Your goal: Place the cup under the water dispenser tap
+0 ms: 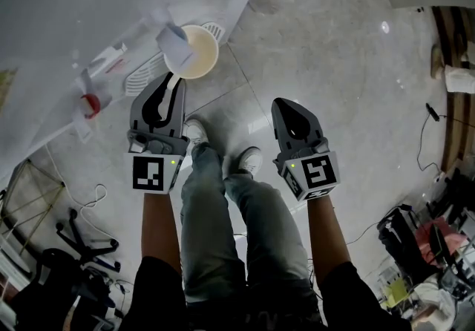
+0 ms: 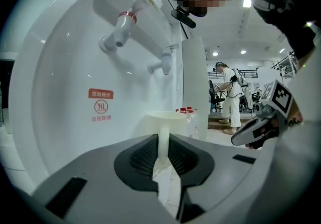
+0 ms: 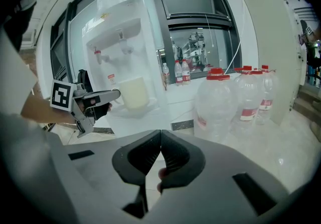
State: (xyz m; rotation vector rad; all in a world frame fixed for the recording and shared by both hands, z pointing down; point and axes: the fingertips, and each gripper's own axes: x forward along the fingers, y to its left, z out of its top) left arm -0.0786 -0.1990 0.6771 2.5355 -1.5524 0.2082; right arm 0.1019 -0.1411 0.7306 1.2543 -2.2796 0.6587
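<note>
My left gripper [image 1: 172, 83] is closed on the cup [image 1: 194, 51]. In the left gripper view the thin white handle [image 2: 163, 140] stands upright between the two dark pads, which press on it from both sides. The cup is pale cream, upright and open at the top, and I hold it out ahead of me against the front of the white water dispenser [image 2: 65, 92].

It sits under the plain white tap [image 2: 161, 62], the one to the right of the tap with the red collar [image 2: 119, 29]. From the head view that tap's end hangs over the far left part of the cup's rim. The ribbed drip tray [image 1: 145, 73] shows just left of the cup and passes under it. I cannot tell whether the cup's base rests on the tray. A red warning label [image 2: 100, 105] is on the dispenser front, below the red-collared tap and left of the cup.

My right gripper [image 3: 160, 136] is closed with nothing in it; its jaw tips meet. It hangs to the right of the left one, well apart from the cup, over the pale stone floor [image 1: 334, 62]. Beyond it, on the right, clear water bottles [image 3: 220, 102] with red caps stand together on the floor.
</note>
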